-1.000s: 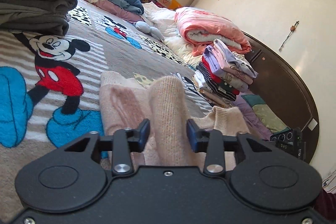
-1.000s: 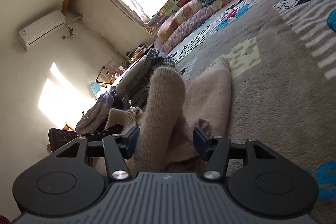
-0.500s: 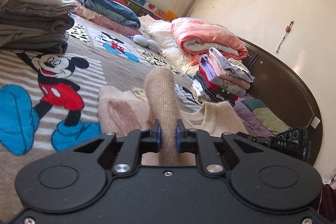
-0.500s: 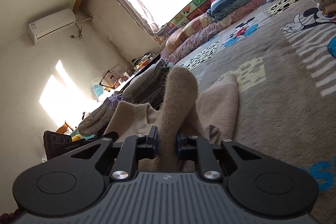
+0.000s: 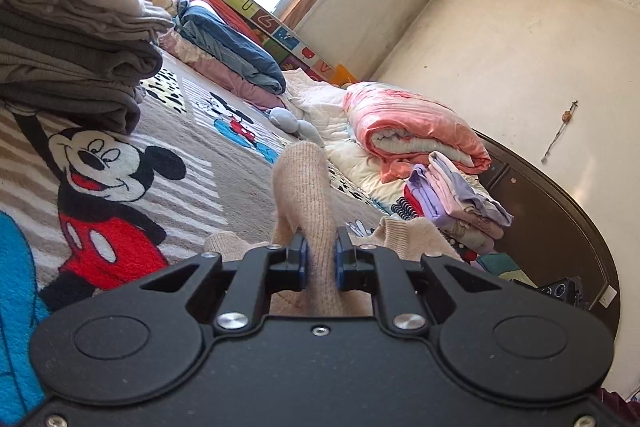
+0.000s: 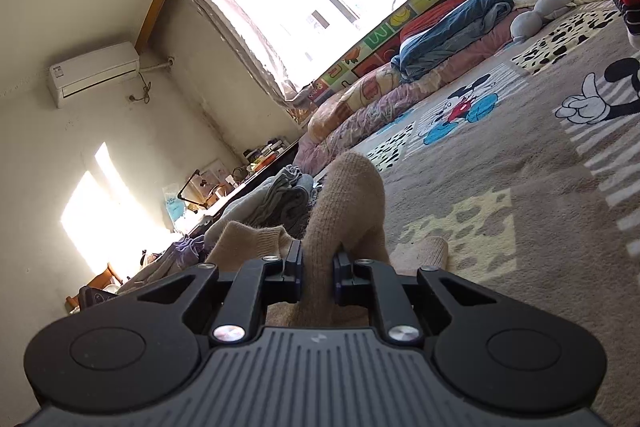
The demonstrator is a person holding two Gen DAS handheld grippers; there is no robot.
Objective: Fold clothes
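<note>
Since a second ago both my tongs have closed: the left gripper (image 5: 319, 259) and right gripper (image 6: 317, 267) each pinch a raised ridge of the beige sweater (image 5: 304, 187) on the near blanket (image 5: 224, 131). I judge it's ready to lift.

A Mickey Mouse blanket (image 5: 120, 179) covers the bed, with a grey plush toy (image 5: 294, 121) at its far edge beside a rolled pink quilt (image 5: 408, 127).

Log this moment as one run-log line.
phase: grasp | left gripper: shut on beige sweater | right gripper: shut on beige sweater | surface: cartoon blanket
</note>
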